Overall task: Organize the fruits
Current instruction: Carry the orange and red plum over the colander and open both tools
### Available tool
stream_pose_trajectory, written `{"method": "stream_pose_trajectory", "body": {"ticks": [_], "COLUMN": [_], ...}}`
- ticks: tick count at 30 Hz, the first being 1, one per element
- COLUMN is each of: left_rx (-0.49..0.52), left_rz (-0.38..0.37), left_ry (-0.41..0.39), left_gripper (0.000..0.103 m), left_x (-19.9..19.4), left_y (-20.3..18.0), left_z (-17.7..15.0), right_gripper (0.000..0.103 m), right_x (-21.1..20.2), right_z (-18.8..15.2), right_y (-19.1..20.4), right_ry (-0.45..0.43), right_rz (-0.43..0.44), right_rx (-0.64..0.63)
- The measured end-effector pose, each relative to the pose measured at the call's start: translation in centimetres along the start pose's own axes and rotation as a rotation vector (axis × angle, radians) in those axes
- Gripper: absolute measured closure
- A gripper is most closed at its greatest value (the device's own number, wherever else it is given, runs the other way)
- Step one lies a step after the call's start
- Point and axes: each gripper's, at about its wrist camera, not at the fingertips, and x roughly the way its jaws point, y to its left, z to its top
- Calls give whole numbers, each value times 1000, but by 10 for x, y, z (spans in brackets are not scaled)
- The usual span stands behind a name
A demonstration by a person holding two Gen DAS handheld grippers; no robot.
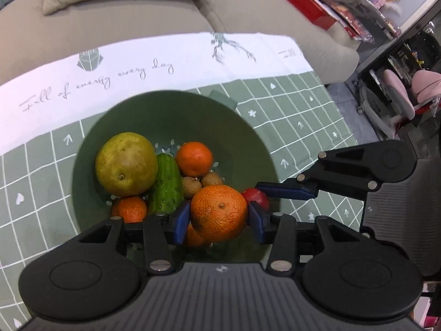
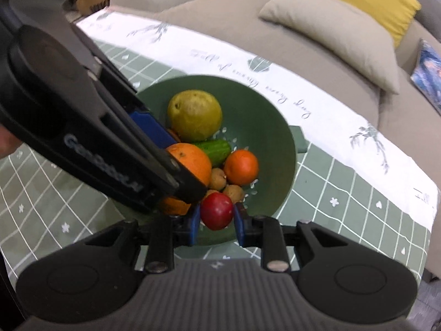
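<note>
Fruit going into one green bowl (image 1: 176,104), both tongs working over it together. Left tongs (image 1: 219,215) clamped on a large orange (image 1: 219,212), tilting steeply down above the pile. Right tongs (image 2: 216,218) clamped on a small red fruit (image 2: 216,211), angling in just beside, likely for release. Pear (image 1: 126,164), cucumber (image 1: 166,186) and a smaller orange (image 1: 194,158) lying beyond the tips.

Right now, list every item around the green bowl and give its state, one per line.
left gripper: shut on the large orange, over the bowl
right gripper: shut on the red fruit, over the bowl's near edge
green bowl: upright on the tablecloth, holding fruit
pear: lying in the bowl
cucumber: leaning against the pear
small orange: resting in the bowl
</note>
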Motion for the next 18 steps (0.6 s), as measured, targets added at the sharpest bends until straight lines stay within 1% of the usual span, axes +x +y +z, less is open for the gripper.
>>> {"method": "stream_pose_trajectory", "body": {"ticks": [8, 18], "left_rx": [16, 29], "left_rz": [10, 0], "left_ry": [34, 39], "left_gripper": [52, 51], "left_x": [16, 22], "left_y": [2, 3], "left_z": [5, 9], "right_gripper": [81, 81], "right_x": [21, 25], "right_z": [4, 7], "right_y": [-4, -5], "right_ry": [70, 89], "right_rz": [34, 32], "right_rx": [-63, -64]}}
